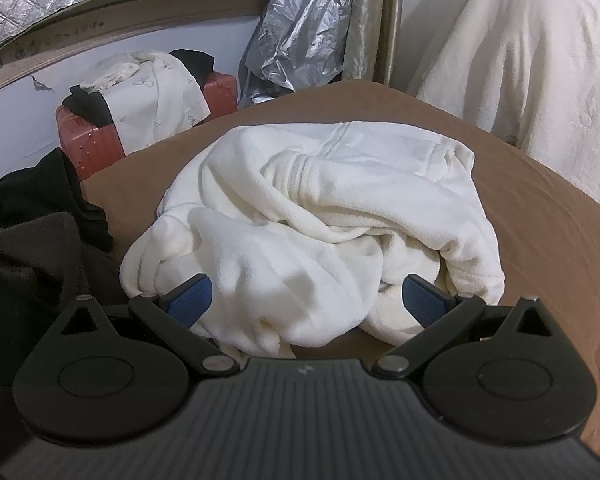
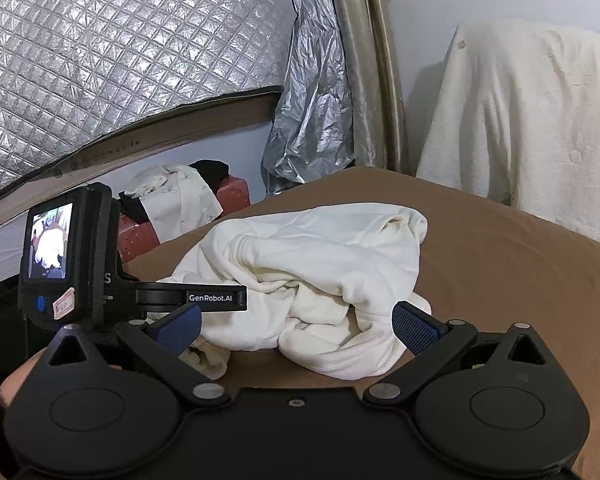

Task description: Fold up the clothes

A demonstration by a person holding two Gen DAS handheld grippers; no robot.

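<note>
A crumpled cream-white fleece garment [image 1: 312, 220] lies in a heap on a brown bed surface [image 1: 540, 248]. My left gripper [image 1: 306, 300] is open, its blue-padded fingers [image 1: 190, 300] spread on either side of the garment's near edge, with fabric bulging between them. The same garment [image 2: 316, 268] shows in the right wrist view. My right gripper [image 2: 296, 324] is open just short of its near folds. The left gripper's body with its small screen [image 2: 52, 248] shows at the left of that view, beside the garment.
A dark garment pile [image 1: 32, 248] lies at the left on the bed. A red suitcase [image 1: 96, 136] draped with white and black clothes stands beyond the bed. A cream blanket [image 1: 532, 60] hangs at the right. Silver foil sheeting [image 2: 100, 60] and a curtain cover the back wall.
</note>
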